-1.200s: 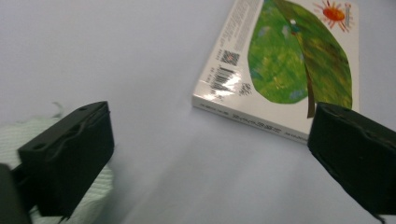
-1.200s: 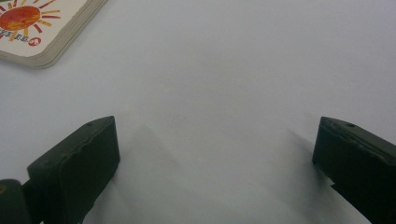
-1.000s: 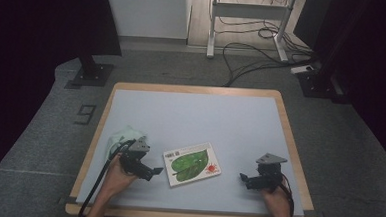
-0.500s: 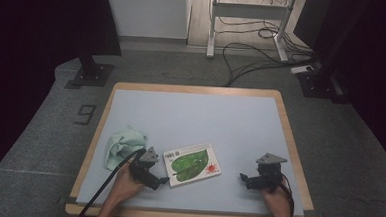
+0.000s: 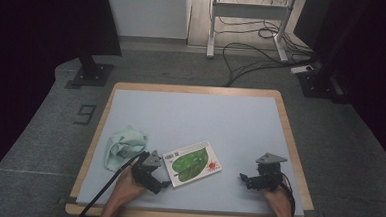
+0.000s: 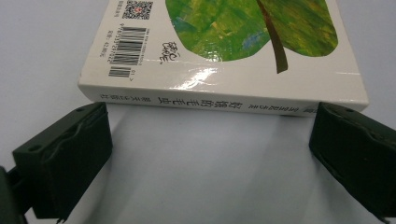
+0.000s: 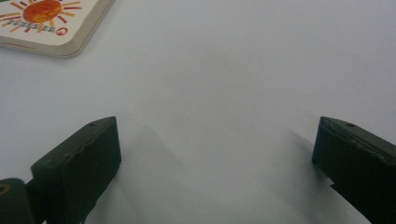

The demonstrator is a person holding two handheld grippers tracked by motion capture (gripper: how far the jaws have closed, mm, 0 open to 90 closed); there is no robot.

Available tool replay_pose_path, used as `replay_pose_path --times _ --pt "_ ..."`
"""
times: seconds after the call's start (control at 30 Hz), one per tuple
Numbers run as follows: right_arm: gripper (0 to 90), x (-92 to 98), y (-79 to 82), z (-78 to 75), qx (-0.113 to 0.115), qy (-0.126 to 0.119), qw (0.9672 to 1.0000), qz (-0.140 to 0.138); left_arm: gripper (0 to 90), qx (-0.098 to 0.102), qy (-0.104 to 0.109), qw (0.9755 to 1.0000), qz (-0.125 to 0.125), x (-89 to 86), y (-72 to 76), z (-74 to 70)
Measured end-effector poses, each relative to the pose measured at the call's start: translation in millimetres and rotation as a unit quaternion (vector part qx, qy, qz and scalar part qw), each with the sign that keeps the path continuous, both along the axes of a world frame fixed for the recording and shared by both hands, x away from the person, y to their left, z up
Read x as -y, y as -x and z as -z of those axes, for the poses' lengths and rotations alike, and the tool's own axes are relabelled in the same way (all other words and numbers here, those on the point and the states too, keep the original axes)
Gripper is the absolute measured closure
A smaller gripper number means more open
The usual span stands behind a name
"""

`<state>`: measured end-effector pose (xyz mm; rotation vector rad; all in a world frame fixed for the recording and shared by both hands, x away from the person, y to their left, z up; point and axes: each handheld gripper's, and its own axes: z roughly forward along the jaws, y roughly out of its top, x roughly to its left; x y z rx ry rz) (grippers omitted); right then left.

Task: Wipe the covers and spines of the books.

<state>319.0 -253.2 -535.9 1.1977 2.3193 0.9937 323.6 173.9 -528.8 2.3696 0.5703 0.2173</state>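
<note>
A white picture book (image 5: 192, 163) with a green leaf and a red sun on its cover lies flat near the table's front. My left gripper (image 5: 163, 183) sits at the book's left spine end, open. In the left gripper view the spine (image 6: 219, 95) runs across just beyond the two wide-apart jaws, with nothing between them. My right gripper (image 5: 244, 179) rests open on the table to the right of the book; a book corner (image 7: 46, 23) with the red sun appears at the upper left of the right gripper view.
A crumpled pale green cloth (image 5: 123, 144) lies left of the book. The grey tabletop has a wooden rim (image 5: 289, 138). Cables (image 5: 254, 51) and stand feet lie on the floor beyond the far edge.
My left gripper has moved right, off the green cloth, and now points at the book's spine. The cloth lies free. The right gripper has stayed put.
</note>
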Motion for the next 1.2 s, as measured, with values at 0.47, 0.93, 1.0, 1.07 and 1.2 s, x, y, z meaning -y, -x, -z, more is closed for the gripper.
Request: replay_pose_path --times 0.47,0.93,1.0,1.07,1.2 --pt "0.0 -28.4 -18.1 -13.7 0.007 -0.009 0.9990 -0.044 0.0 0.002 -0.002 1.0000 0.008 5.0 1.9 0.1" --pt "0.0 -80.2 -47.2 -15.3 -0.007 -0.009 0.9948 -0.101 0.0 0.001 -0.001 1.0000 0.008 6.9 2.6 0.3" --pt "0.0 -87.1 -49.9 -15.7 -0.009 -0.012 0.9941 -0.108 0.0 0.000 0.000 1.0000 0.007 6.8 2.5 0.4" --pt "0.0 -93.4 -52.6 -16.0 -0.009 -0.014 0.9934 -0.114 0.0 0.000 0.000 1.0000 0.007 6.7 2.5 0.4" --pt "0.0 -104.2 -57.5 -15.3 -0.011 -0.016 0.9919 -0.125 0.0 -0.001 0.000 1.0000 0.007 6.6 2.4 0.4"
